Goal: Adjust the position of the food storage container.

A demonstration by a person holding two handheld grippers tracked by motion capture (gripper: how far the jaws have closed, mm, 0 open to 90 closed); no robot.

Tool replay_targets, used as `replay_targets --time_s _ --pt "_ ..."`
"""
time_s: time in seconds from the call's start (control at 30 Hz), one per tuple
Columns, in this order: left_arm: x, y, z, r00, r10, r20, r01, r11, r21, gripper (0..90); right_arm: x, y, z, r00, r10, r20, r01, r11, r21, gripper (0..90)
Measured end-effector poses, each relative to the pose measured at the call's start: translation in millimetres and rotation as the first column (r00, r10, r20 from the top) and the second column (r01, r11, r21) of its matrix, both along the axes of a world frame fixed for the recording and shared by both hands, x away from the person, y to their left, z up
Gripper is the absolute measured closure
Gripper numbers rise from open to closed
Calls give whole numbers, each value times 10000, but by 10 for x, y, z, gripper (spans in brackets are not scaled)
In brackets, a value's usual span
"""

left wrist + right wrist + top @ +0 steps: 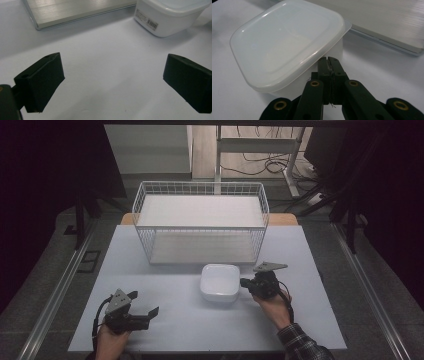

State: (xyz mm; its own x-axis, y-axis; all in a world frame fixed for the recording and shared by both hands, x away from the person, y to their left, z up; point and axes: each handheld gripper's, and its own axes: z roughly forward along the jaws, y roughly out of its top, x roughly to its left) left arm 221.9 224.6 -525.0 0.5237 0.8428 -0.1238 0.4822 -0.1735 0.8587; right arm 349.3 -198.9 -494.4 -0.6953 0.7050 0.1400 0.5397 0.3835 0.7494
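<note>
While the right gripper sits at the container's side, the geometry reads as follows.

Right gripper (329,61): jaws pressed together, nothing between them; tips sit just under the overhanging lid rim at the container's near side wall, touching it or nearly so; contact cannot be told for sure.

Direction to container: white lidded container (219,282) lies directly ahead of the right gripper's tips, toward the table's left in the high view; the gripper (245,282) points level at its right edge.

Container shape: rounded square, no marked long axis; lid (284,42) on and seated, with a small tab at one corner.

Left gripper (152,312): jaws spread wide, empty; rests on the table near the front-left, well apart from the container.

Nearer hand: right, by far.

Container place: on the white table (175,320), just in front of the wire basket (200,220), not inside it.

Judgement: closed jaws at the wall suit a push or a pry under the rim, not a grasp.
</note>
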Motion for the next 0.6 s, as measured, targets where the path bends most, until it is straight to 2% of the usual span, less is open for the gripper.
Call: replay_targets --time_s 0.23,0.33,0.37,0.47,0.53,0.6 --pt "3 -12 0 10000 -83 -21 83 10000 -23 29 32 227 -43 9996 267 67 -267 9996 43 884" --pt "4 -19 0 9999 -160 -52 160 9998 -70 28 62 268 -58 9996 286 63 -286 9996 19 883" --pt "3 -24 1 9998 -199 -66 199 9998 -81 28 78 292 -69 9993 308 196 -305 9994 -154 881" --pt "-1 -29 5 9996 -255 -84 254 9996 -123 29 79 265 -59 9988 286 402 -273 9991 -332 868" --pt "-5 -33 9 9995 -310 -107 309 9994 -133 30 69 207 -21 9987 194 474 -189 9998 -115 856" --pt "-7 -36 12 9993 -357 -128 356 9993 -138 32 55 176 4 9980 149 614 -143 9998 -108 848"
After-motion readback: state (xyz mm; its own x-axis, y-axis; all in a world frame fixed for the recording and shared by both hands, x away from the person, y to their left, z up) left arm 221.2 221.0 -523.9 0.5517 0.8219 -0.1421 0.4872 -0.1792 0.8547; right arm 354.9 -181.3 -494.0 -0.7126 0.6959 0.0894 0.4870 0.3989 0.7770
